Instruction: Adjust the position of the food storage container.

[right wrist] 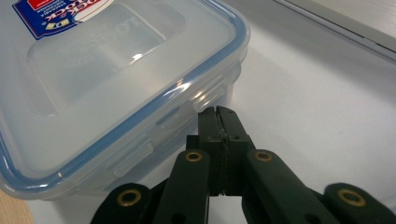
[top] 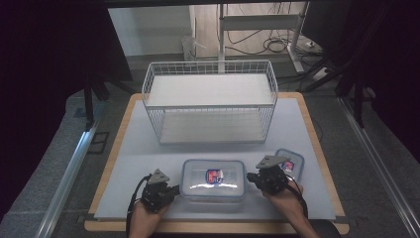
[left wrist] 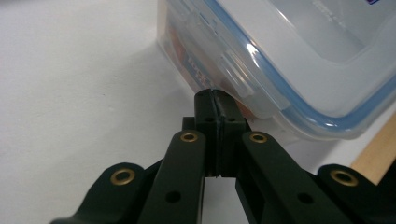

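Jaws closed, one pair at each end of the big container on the counter.
Left gripper and right gripper pinch nothing; uneven pressing could likely skid or tilt the box.

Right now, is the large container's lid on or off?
On: the large container has its blue-rimmed lid seated, side flaps down.

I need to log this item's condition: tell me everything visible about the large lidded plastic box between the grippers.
The large clear rectangular plastic box has rounded corners, a blue-edged lid with side latches and a red-and-blue label on top. Lid on, it lies flat on the white table mat. The shut left hand-held gripper and right hand-held gripper press against its short ends.
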### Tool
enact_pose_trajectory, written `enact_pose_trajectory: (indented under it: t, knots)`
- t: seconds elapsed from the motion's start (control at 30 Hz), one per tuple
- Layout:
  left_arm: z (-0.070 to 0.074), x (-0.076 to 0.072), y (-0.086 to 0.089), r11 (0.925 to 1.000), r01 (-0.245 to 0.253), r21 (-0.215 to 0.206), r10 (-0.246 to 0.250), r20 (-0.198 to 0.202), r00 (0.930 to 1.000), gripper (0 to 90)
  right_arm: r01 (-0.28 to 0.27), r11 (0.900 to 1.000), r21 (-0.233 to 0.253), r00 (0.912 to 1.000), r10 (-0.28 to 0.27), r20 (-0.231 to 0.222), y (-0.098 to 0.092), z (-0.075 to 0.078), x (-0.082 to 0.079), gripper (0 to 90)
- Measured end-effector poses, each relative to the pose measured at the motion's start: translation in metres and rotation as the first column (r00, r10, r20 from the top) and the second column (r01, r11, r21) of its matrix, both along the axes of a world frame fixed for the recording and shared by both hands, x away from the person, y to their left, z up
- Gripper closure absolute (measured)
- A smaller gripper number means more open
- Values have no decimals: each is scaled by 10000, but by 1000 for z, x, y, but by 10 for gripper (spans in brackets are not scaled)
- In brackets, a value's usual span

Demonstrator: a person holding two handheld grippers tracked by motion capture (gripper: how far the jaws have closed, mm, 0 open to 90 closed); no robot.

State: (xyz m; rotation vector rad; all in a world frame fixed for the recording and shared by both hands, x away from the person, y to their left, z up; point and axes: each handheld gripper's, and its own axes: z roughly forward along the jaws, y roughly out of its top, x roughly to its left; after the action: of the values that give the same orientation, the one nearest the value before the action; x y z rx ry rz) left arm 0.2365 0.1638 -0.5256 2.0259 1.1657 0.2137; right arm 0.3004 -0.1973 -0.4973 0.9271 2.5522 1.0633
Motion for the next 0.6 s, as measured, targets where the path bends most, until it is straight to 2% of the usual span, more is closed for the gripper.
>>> enact_pose_trajectory:
  t: [0.1,0.27,0.3,0.33,0.5,0.6]
  knots:
    - [5,-5,7,9978,-374,544,343,567,9978,790,23,10000,31,9998,-23,199,-4,5,-4,851]
    - [5,-13,22,9934,-721,890,626,1046,9925,578,-34,9996,278,9995,25,307,-15,11,-12,760]
    - [5,-14,24,9925,-750,967,645,1082,9920,492,-162,9994,292,9994,152,318,-19,11,-15,693]
    - [5,-15,25,9922,-766,987,653,1129,9915,492,-162,9994,292,9994,152,318,-19,11,-15,693]
    - [4,-17,29,9931,-650,978,522,1284,9903,303,-193,9997,153,9988,186,457,-26,9,-24,563]
    - [2,-18,31,9915,-609,1154,461,1273,9908,249,-179,9998,82,9983,174,547,-28,8,-26,485]
